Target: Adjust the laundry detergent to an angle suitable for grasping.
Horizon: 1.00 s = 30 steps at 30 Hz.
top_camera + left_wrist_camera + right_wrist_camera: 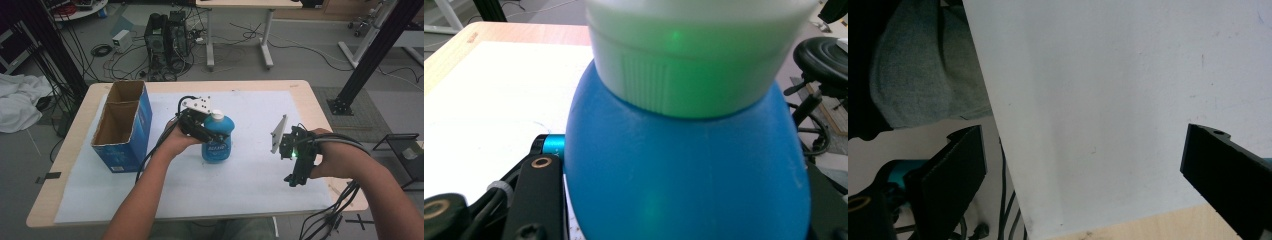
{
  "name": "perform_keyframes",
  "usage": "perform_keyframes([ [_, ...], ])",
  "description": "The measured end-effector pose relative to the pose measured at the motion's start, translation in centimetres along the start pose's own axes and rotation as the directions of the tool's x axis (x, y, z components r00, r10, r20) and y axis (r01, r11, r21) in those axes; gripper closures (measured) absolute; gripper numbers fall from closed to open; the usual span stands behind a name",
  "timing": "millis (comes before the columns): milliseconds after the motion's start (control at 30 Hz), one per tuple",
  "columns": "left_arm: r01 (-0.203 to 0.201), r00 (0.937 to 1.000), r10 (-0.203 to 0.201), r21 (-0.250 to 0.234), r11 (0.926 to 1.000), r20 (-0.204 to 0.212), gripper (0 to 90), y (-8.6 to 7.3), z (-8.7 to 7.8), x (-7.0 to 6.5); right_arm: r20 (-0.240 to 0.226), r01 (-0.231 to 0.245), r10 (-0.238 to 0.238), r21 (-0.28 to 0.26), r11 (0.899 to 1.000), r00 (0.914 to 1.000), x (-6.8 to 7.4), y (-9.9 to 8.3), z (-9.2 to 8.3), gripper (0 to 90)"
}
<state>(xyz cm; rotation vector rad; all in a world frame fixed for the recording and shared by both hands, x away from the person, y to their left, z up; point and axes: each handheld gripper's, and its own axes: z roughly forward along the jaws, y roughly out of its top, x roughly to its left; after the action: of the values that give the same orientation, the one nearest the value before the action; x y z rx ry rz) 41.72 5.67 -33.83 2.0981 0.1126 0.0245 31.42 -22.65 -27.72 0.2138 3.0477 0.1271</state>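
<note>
Left gripper [207, 131] clamps blue bottle [218, 141], white cap [217, 115], mid-table; open cardboard box [122, 125] at its 9 o'clock. Right gripper [296, 181] at 3 o'clock, jaws spread, empty.

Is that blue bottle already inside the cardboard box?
No, the blue bottle stands on the white mat to the right of the open cardboard box, gripped by the left gripper.

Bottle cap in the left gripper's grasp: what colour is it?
White, on a blue bottle; the cap shows best in the left gripper view, tinted green by a light.
</note>
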Motion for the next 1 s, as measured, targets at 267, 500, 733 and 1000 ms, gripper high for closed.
perform_keyframes([
  [267,-0.009,0.9993,0.009,-0.01,0.9999,0.036,45.0,-0.8,0.0,0.6,-0.005,-0.012,0.012,-0.004,1.0,0.9999,0.0,0.5,0.4,3.5],
  [500,-0.02,0.9979,0.021,-0.016,0.9997,0.06,45.0,-1.4,0.3,1.0,-0.008,-0.01,0.01,-0.003,1.0,0.9999,0.0,0.6,0.5,3.5],
  [733,-0.037,0.998,0.038,-0.027,0.999,0.051,45.0,-1.7,0.5,1.1,-0.005,-0.015,0.015,0.002,1.0,0.9999,0.1,0.5,0.4,3.5],
  [1000,-0.029,0.9982,0.03,-0.021,0.9994,0.051,45.0,-2.5,0.7,1.1,-0.008,-0.012,0.012,0.0,1.0,0.9999,0.1,0.5,0.5,3.5],
])
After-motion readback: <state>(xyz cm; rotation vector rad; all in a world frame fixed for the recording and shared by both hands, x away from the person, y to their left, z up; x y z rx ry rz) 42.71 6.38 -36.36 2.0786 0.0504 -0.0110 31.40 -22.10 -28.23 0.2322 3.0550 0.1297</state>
